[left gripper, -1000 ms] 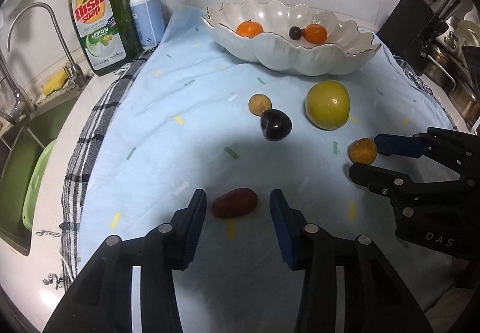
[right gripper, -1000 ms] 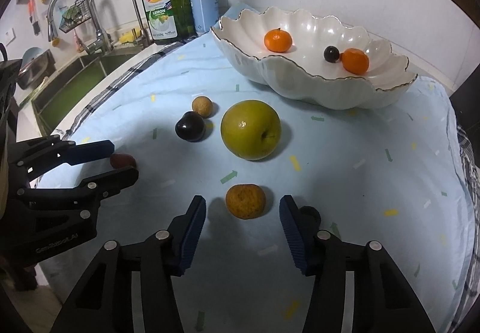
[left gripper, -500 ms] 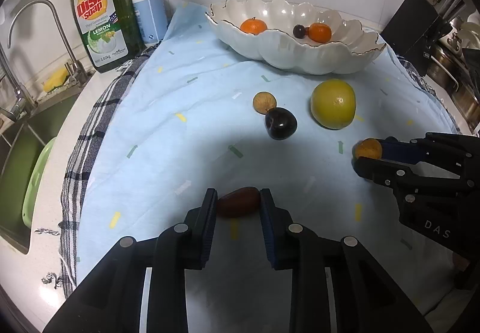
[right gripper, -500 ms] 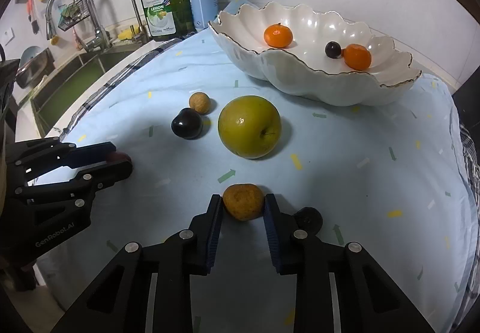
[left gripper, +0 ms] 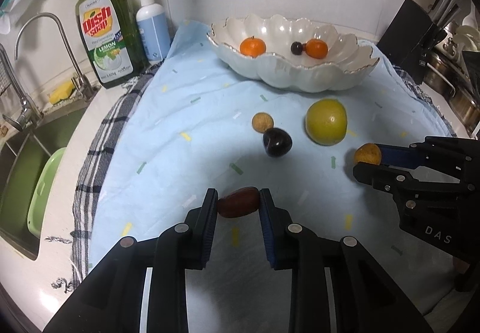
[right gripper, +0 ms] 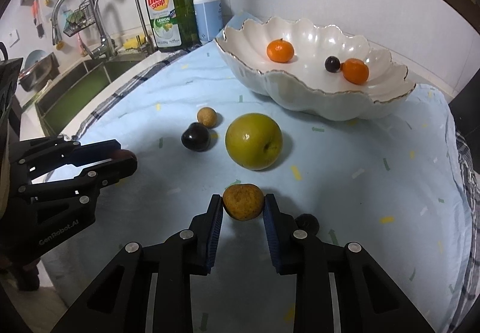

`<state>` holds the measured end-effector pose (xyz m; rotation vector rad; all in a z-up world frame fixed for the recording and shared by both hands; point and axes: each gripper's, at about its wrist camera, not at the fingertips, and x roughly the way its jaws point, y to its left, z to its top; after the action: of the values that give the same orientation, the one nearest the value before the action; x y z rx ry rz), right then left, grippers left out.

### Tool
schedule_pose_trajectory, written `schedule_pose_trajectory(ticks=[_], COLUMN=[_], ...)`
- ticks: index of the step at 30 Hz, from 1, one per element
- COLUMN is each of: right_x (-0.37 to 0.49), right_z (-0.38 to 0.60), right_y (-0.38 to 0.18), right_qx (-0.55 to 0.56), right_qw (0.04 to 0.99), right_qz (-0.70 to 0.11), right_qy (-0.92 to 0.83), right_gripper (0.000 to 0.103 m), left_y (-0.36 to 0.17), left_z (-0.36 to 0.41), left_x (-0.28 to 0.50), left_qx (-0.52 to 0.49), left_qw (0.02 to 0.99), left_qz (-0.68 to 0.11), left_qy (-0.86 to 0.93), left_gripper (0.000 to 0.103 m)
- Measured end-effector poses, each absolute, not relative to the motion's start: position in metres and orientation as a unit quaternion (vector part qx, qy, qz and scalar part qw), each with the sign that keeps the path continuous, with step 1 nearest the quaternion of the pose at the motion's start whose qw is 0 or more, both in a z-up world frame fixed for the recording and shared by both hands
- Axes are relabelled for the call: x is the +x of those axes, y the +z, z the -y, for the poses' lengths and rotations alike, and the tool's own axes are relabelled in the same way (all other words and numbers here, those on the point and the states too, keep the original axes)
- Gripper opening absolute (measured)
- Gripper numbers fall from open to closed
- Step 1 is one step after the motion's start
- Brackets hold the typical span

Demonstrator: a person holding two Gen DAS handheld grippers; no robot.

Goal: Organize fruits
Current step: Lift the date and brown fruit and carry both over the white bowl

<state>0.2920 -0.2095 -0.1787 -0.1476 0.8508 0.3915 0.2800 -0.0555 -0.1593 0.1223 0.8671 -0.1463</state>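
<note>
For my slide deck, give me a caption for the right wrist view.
Right gripper clamps a small orange-brown fruit on the blue cloth.

The right hand-held gripper (right gripper: 243, 207) clamps a rough orange-brown fruit (right gripper: 243, 206) before the green apple (right gripper: 253, 145).

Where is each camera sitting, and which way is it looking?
Left wrist: sits on the left tongs, looking along them at the reddish-brown fruit they pinch; the right tongs show at right.
Right wrist: sits on the right tongs, looking at the brownish-orange fruit they pinch; the left tongs show at left.
Both see the white bowl and green apple.
</note>
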Motion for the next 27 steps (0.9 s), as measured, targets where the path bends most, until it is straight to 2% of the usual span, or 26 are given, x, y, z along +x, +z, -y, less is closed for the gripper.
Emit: schedule_pose_trajectory(ticks=[27], right_x=[0.277], right_z=[0.226], right_y=[-0.094], right_qx=[-0.054], right_qw=[0.94], right_qz=[-0.282], right_qy=[0.184], right_gripper=[0.029], left_y=[-0.075], left_z=[0.072], left_x=[0.275], left_qx=[0.068], left_qw=[0.95], left_qz=[-0.29], left_qy=[-0.094], left_gripper=[0.028])
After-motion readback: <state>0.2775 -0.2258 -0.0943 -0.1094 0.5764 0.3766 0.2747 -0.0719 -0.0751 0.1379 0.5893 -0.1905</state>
